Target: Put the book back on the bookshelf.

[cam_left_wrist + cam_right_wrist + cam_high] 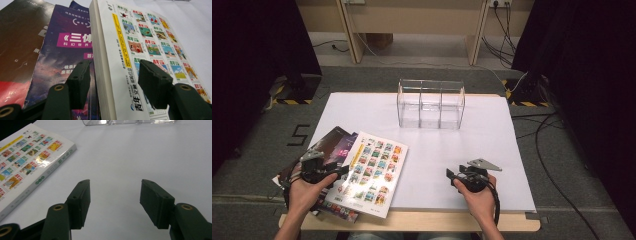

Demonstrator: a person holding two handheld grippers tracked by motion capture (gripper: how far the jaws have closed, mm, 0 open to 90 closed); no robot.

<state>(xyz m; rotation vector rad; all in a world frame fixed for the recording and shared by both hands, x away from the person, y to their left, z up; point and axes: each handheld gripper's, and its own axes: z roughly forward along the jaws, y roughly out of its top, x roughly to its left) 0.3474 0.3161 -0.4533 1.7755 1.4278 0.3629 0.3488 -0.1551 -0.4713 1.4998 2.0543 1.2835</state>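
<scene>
White magazine: the thick white magazine [373, 172] with rows of small colour pictures lies face up at about 8 o'clock on your counter [472, 150], topmost of a fanned pile.
Left hand-held gripper: your left hand-held gripper [113, 82] stands wide, its jaws straddling the white magazine's near edge, one on the page-edge side, one over the cover; whether the pads touch it you cannot tell.
Pile beneath: a purple magazine [67, 47] and a dark magazine [21, 42] stick out at 9 o'clock of the white one.
Right hand-held gripper: your right hand-held gripper [113, 203] is wide and empty over bare white counter at about 5 o'clock, well apart from the pile.
Clear organiser: a clear three-compartment box [431, 104] stands upright at 12 o'clock.
</scene>
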